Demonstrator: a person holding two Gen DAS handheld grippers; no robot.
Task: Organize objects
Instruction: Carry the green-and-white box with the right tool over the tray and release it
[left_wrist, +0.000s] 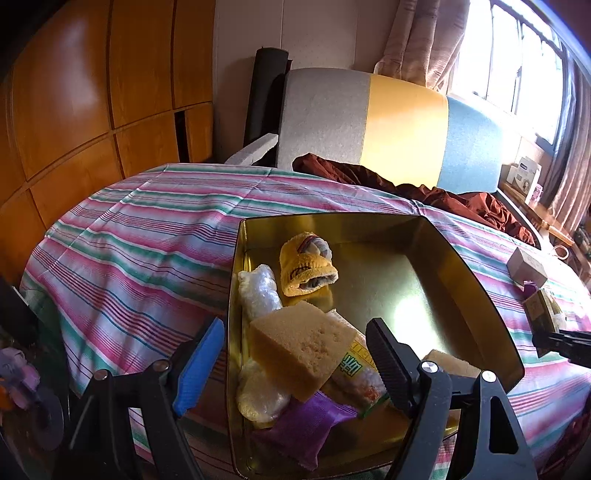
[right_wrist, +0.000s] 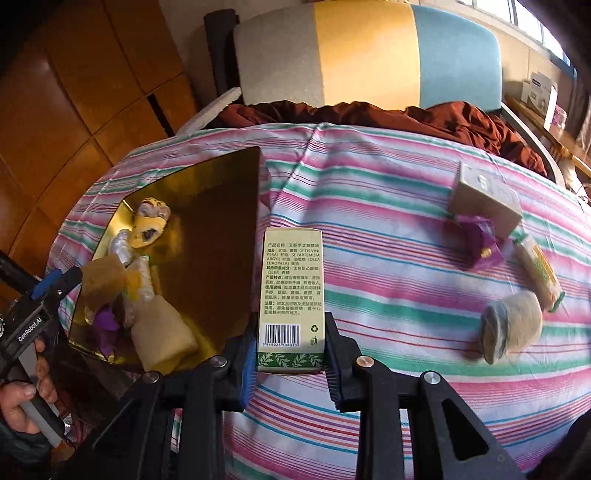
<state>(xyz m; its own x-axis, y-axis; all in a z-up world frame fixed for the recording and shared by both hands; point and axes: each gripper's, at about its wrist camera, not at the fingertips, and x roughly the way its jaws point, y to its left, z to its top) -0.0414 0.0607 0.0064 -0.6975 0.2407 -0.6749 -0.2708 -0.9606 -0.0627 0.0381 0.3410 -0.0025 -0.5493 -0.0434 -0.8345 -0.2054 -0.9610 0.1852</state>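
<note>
A gold tin box (left_wrist: 480, 295) sits on the striped bedcover and also shows in the right wrist view (right_wrist: 221, 221). It holds a yellow sponge (left_wrist: 303, 345), a rolled yellow towel (left_wrist: 308, 264), a purple packet (left_wrist: 306, 424) and several wrapped items. My left gripper (left_wrist: 295, 365) is open over the tin's near left part, around the sponge without gripping it. My right gripper (right_wrist: 290, 354) is shut on a green and cream carton (right_wrist: 292, 295), held upright just right of the tin.
On the cover to the right lie a beige box (right_wrist: 484, 199), a purple wrapper (right_wrist: 480, 240), a long snack packet (right_wrist: 539, 273) and a rolled grey sock (right_wrist: 511, 325). A brown blanket (right_wrist: 406, 114) and a striped headboard (right_wrist: 351, 51) lie behind.
</note>
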